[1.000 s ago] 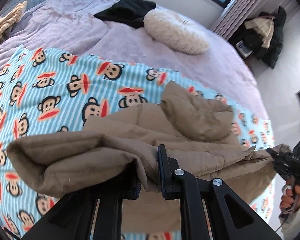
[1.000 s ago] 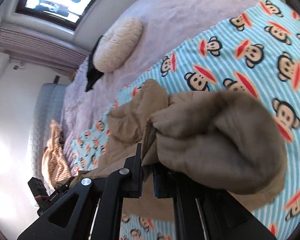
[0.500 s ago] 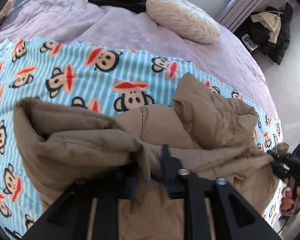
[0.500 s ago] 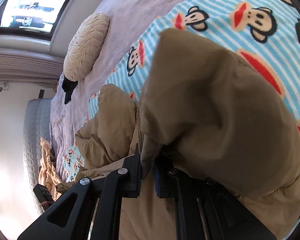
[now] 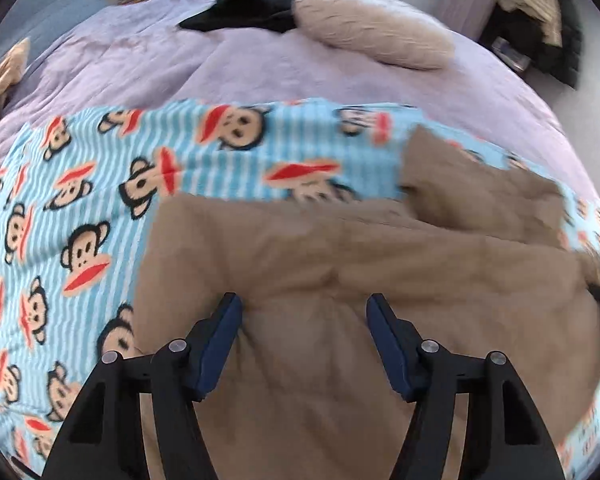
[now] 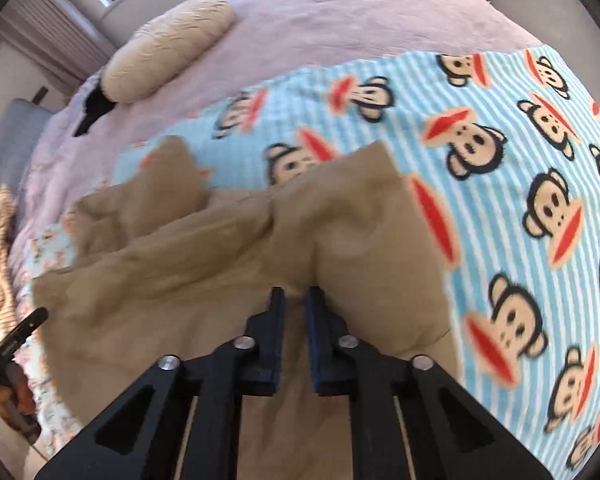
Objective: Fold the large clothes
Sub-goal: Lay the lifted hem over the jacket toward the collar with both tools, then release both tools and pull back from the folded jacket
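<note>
With the tan padded garment (image 5: 340, 280) laid folded on the monkey-print blanket (image 5: 80, 200) near the bed's front edge, the left gripper (image 5: 304, 312) has just opened wide off it while the right gripper (image 6: 296, 300) pinches a fold, likely due for release.

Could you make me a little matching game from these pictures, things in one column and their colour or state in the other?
Things:
1. left claw
2. right claw
3. garment
4. blanket
5. pillow

Colour or state:
a. cream, lying on the purple bedspread
b. blue stripes with monkey faces
c. tan, lying on the blanket
d. open, nothing gripped
e. shut on a pinch of the garment

Pairs: 1-d, 2-e, 3-c, 4-b, 5-a
</note>
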### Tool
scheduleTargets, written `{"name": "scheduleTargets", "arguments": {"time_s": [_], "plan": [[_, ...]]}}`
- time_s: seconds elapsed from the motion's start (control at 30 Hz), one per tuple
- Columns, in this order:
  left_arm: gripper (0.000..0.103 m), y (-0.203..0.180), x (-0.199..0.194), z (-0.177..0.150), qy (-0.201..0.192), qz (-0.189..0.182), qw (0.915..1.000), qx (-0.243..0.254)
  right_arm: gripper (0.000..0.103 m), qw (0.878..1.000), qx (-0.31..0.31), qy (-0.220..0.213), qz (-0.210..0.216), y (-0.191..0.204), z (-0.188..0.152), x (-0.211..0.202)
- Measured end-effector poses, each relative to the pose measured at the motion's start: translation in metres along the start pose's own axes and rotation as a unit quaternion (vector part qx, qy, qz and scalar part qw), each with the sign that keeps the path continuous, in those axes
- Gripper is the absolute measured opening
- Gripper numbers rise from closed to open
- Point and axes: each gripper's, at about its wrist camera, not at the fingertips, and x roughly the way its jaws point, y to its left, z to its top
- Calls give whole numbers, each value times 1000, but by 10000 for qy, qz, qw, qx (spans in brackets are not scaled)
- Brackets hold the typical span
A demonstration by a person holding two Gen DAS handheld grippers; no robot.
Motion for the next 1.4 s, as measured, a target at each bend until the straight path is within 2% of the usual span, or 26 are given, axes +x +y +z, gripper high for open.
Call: {"name": "scheduleTargets", "arguments": {"time_s": [0.1, 0.37, 0.43, 0.5, 0.57, 0.63, 0.67, 0.73, 0.77, 0.83, 0.9, 1.0, 1.17, 1.3, 1.37, 1.4], "plan": [[68, 5, 28, 8, -95, 78, 9995, -295, 4, 9995, 291, -77, 110, -11, 13, 26], [68, 2, 51, 24, -168, 6, 9996, -206, 2, 9988, 479, -87, -31, -14, 33, 67], [68, 7, 41, 29, -149, 0, 9990, -421, 2, 9986, 516, -60, -84, -12, 35, 63], [68, 8, 16, 31, -375, -244, 9974, -562, 4, 9986, 506, -53, -134, -6, 36, 52], [68, 1, -11, 29, -618, -507, 9962, -337, 7, 9994, 286, -151, 149, 11, 35, 33], [68, -15, -28, 26, -744, -597, 9953, 186, 8, 9981, -149, -316, 507, 34, 24, 7], [68, -24, -30, 23, -739, -591, 9943, 485, 8, 9969, -373, -350, 605, 45, 19, -1], [68, -30, -23, 21, -689, -469, 9940, 711, 8, 9945, -641, -282, 782, 62, 12, -4], [68, -29, -9, 21, -581, -297, 9957, 654, 8, 9938, -721, -195, 819, 68, 11, 1], [68, -22, 20, 25, -353, -178, 9986, 342, 8, 9944, -776, 42, 714, 72, 11, 22], [69, -15, 42, 25, -264, -75, 9996, 98, 7, 9953, -605, 241, 717, 67, 14, 47], [69, -13, 54, 27, -286, 27, 9996, -1, 2, 9958, -140, 250, 867, 52, 26, 74], [69, -9, 44, 32, -178, 100, 9996, -199, 2, 9953, 222, 292, 894, 50, 29, 75], [69, 3, 10, 25, -186, 159, 9993, -275, 14, 9970, 131, 178, 736, 50, 25, 40], [69, 7, -3, 17, -164, 220, 9994, -229, 30, 9971, 75, 53, 753, 49, 16, 21], [69, 9, -13, 9, -135, 250, 9994, -184, 45, 9971, 78, -2, 754, 46, 10, 12]]}}
